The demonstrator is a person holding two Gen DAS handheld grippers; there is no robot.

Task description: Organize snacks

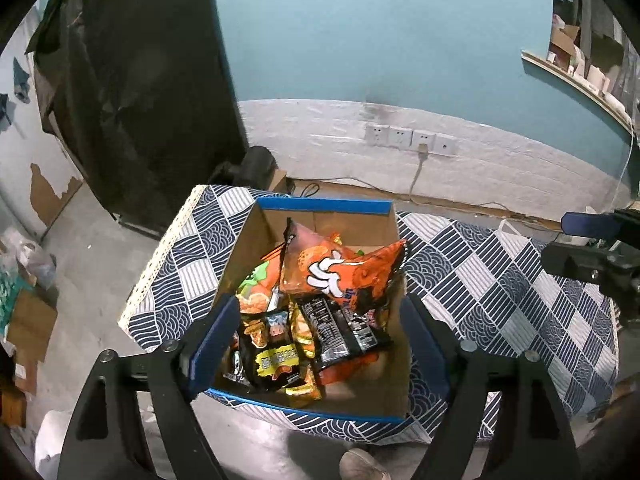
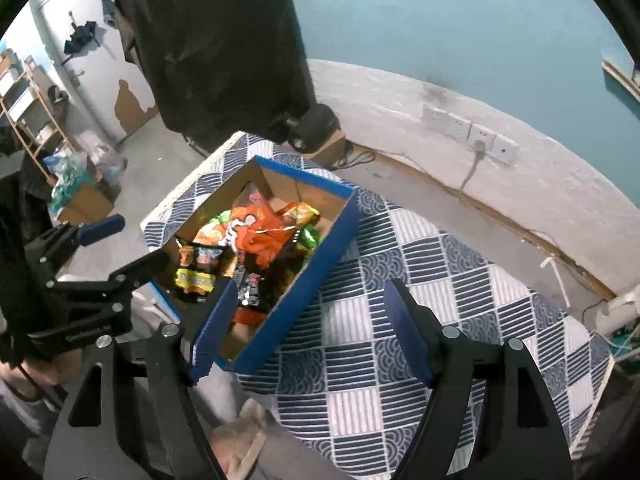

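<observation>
Teal wall (image 1: 380, 32) up top, black plastic sheeting (image 1: 132, 92) at left, and a blue-and-white patterned tablecloth (image 2: 400, 320) underneath. On it sits the blue-edged cardboard box (image 1: 324, 204), heaped with snack packets, a big orange chip bag (image 1: 340, 272) on top. Left gripper (image 1: 320, 340) hangs spread wide over the box; right gripper (image 2: 308, 328) gapes empty alongside.

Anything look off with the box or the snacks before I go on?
Nothing spilled: the snacks sit jumbled inside the blue-edged box, none on the checked cloth. The orange bag lies tilted atop the pile. The box sits near the table's edge. Both the left tool and right tool are open, empty.
</observation>
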